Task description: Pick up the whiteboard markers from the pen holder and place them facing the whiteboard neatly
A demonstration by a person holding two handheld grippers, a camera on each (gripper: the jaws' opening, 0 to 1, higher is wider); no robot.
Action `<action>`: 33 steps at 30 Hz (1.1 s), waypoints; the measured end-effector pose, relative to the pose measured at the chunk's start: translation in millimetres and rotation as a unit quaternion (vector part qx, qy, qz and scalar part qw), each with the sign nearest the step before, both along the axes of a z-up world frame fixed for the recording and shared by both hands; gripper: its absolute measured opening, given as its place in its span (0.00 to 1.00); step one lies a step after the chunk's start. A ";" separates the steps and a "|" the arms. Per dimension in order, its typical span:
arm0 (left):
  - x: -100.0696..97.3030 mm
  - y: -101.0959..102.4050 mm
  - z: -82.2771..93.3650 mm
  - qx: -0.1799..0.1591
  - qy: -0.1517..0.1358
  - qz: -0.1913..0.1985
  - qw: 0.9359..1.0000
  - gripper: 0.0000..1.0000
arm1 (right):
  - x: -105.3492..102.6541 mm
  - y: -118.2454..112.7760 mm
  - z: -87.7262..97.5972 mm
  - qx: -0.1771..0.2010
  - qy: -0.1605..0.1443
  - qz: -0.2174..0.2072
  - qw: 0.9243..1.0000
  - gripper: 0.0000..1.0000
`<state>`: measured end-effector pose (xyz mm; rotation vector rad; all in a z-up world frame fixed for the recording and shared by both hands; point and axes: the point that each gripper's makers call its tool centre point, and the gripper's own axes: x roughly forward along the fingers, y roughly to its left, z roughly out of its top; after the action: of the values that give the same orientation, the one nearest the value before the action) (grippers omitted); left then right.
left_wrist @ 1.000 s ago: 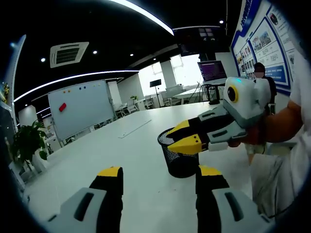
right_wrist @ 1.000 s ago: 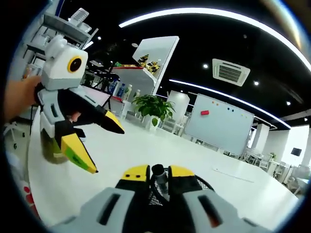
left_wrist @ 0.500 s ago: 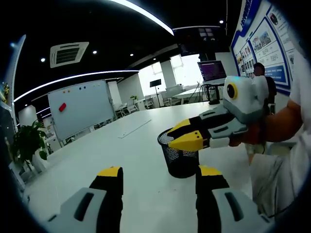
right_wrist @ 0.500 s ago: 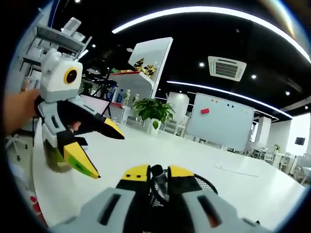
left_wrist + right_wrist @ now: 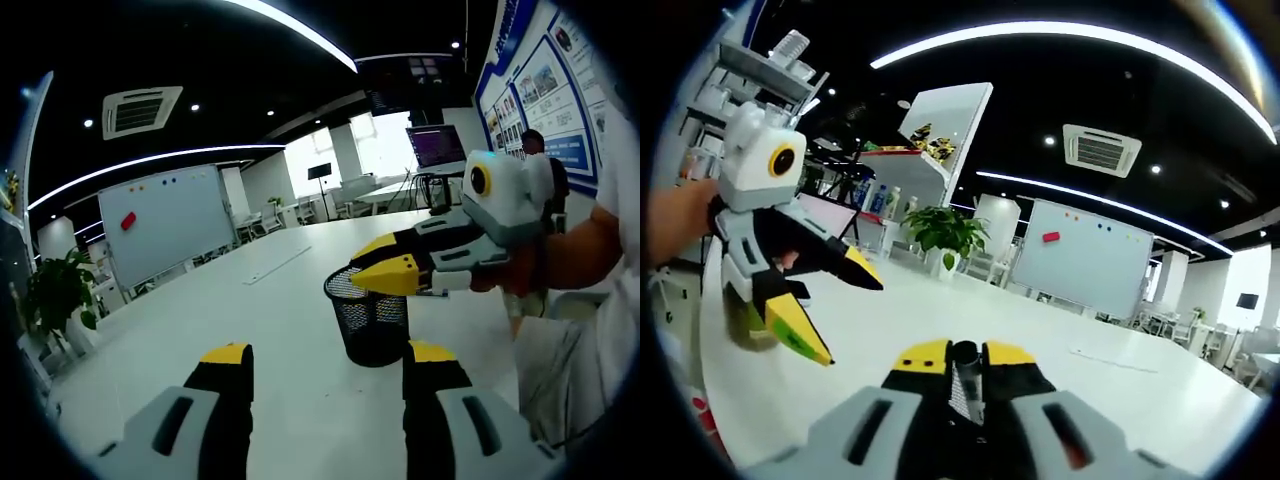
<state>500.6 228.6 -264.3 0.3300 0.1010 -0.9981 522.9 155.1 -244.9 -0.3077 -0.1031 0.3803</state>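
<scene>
The right tool (image 5: 965, 362) has its jaws closed tight on 1 dark whiteboard marker (image 5: 964, 385), which stands upright between them. In the left gripper view the right tool sits just above the rim of the mesh pen holder (image 5: 373, 325), so this looks like the lift-out step. The left tool (image 5: 325, 362) is wide open and empty, the holder just ahead of its jaws on the white worktop (image 5: 280, 330). Next, I judge, comes carrying the marker forward and laying it down pointing at the far whiteboard (image 5: 165, 222).

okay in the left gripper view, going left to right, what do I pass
Potted plant → whiteboard → mesh pen holder → right gripper → person's forearm
</scene>
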 end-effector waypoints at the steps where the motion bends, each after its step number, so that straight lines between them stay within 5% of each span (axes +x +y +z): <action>1: 0.0 0.0 0.0 0.000 0.000 0.000 1.000 0.61 | 0.1 -2.2 0.7 0.000 -0.001 -0.003 1.000 0.11; 11: -0.1 0.1 0.0 0.000 0.000 0.000 1.000 0.61 | 0.3 -24.1 3.7 -0.002 -0.004 -0.029 1.000 0.10; 33: -1.0 -1.0 0.2 0.000 0.000 0.001 1.000 0.61 | 0.7 -22.8 3.5 0.000 -0.006 -0.026 1.000 0.10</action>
<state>499.6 227.7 -264.1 0.3307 0.1013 -0.9967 523.6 132.3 -241.4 -0.3128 -0.1069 0.3274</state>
